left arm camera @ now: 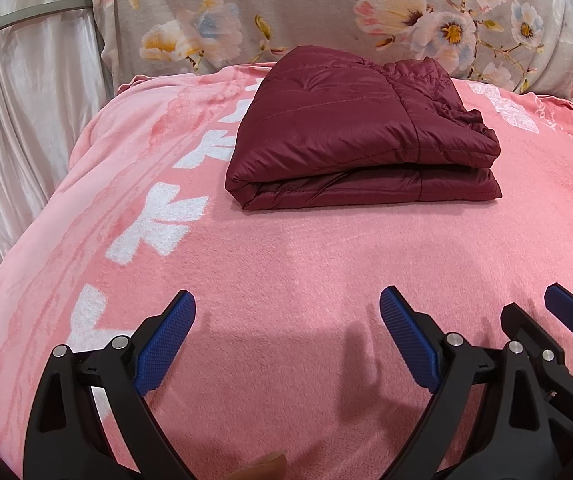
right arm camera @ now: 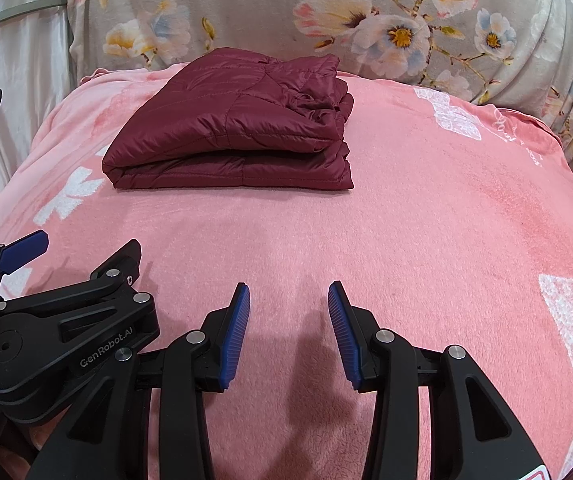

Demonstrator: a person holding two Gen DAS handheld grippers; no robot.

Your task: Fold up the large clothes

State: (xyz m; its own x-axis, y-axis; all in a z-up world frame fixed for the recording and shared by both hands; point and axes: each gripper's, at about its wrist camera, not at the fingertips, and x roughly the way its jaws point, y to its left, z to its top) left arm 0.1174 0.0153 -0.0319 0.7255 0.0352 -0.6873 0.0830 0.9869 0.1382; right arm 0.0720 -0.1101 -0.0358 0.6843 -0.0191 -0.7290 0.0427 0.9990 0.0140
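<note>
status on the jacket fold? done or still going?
Looks done: the maroon quilted jacket lies folded in a compact stack on the pink blanket. Nothing in hand: the left gripper and right gripper are open and empty, short of it. No other unfolded garment is visible.

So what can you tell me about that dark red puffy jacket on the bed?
The dark red jacket is a quilted, shiny, puffy-looking garment with stitched lines across it. It is folded into a thick, roughly rectangular bundle of stacked layers, with neat folded edges at the front and left and bunched, crinkled fabric on the right side. It lies flat toward the far side of the pink blanket, in front of the flowered cloth. Only the blanket touches it; both grippers are well short of it, holding nothing.
</note>
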